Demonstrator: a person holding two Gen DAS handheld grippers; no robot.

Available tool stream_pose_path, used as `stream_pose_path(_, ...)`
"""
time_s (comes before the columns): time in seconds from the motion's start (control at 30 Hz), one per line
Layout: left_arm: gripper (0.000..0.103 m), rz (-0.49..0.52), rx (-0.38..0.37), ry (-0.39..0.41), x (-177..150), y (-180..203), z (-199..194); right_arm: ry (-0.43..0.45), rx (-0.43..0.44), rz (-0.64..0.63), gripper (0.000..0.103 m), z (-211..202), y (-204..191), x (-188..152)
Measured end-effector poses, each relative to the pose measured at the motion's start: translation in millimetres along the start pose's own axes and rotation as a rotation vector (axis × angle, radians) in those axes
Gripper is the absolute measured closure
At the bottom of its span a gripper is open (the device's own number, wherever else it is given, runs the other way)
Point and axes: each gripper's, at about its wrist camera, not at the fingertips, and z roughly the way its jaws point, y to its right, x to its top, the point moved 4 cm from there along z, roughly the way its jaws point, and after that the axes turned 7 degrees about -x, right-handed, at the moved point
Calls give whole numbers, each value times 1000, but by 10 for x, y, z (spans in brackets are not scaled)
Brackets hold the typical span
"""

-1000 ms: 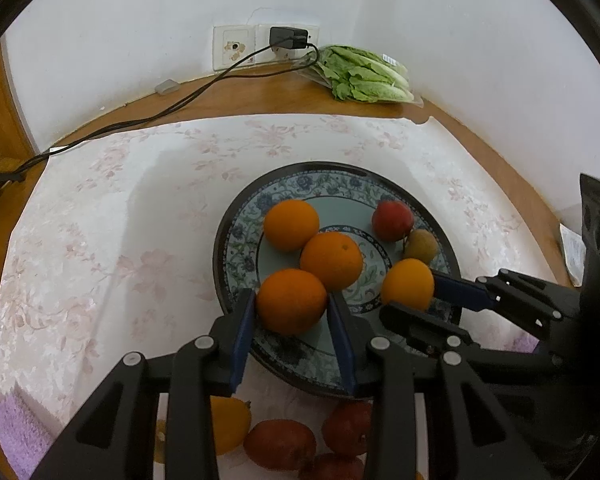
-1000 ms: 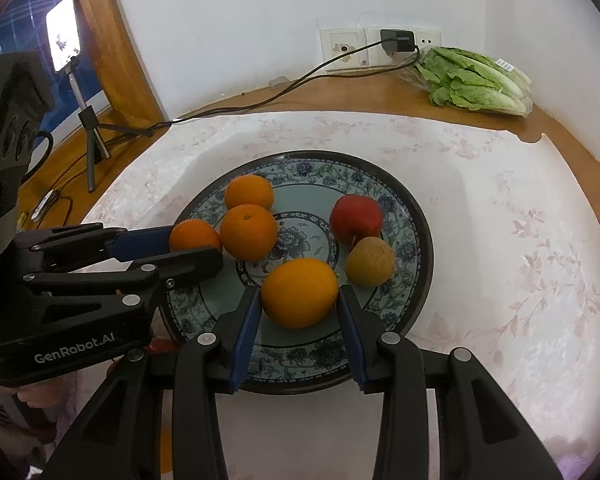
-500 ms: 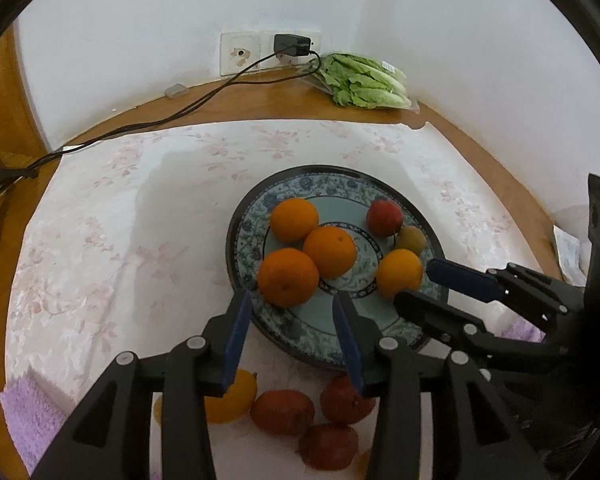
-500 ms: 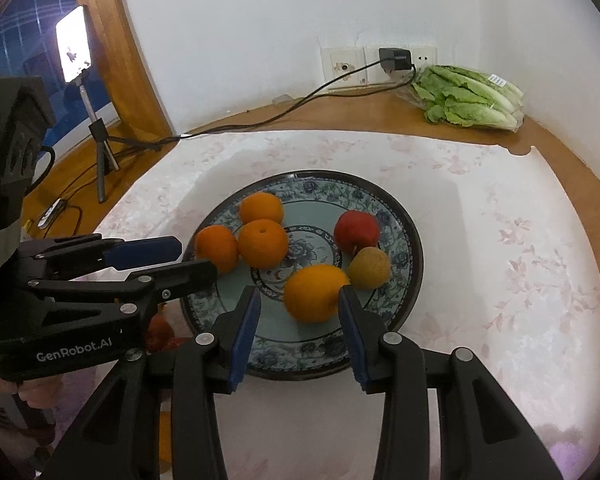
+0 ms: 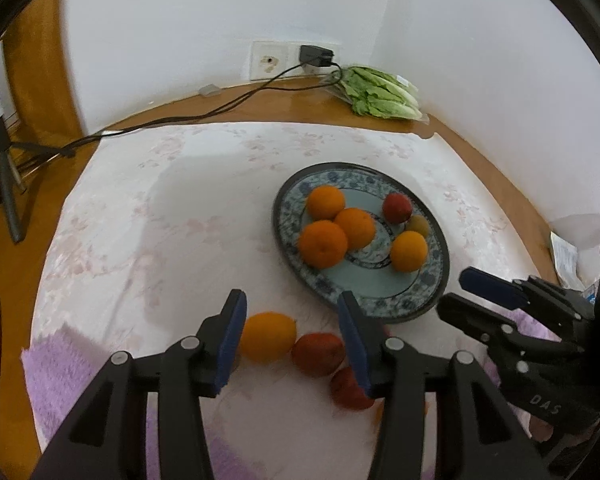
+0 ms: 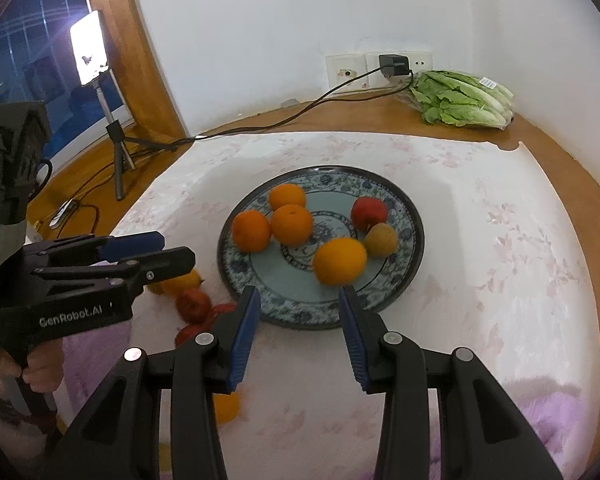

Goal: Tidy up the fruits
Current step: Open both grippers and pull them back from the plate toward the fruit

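I'm seeing the plate (image 6: 414,220) carrying six fruits: four oranges (image 6: 291,224), a red fruit, a brownish one. Still waiting on the cloth just beside its near rim: a yellow-orange fruit (image 5: 266,336) and red ones (image 5: 318,354). My left gripper (image 5: 292,338), jaws just widening, and right gripper (image 6: 298,336) are hanging released, empty.

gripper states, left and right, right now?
Left gripper: open, holding nothing, jaws just been opening.
Right gripper: open, holding nothing.

I've let both oranges go on the plate (image 6: 414,236), my left gripper (image 5: 292,332) having just been opening, empty, and pulled it and the right gripper (image 6: 296,320) back toward the near edge.
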Motion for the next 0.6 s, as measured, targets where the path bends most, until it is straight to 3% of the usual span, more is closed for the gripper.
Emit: stream_pose_path(0.6,53,-87,33,-12,-338,-352,-77,-26,20,15,61,-149,-142,-284)
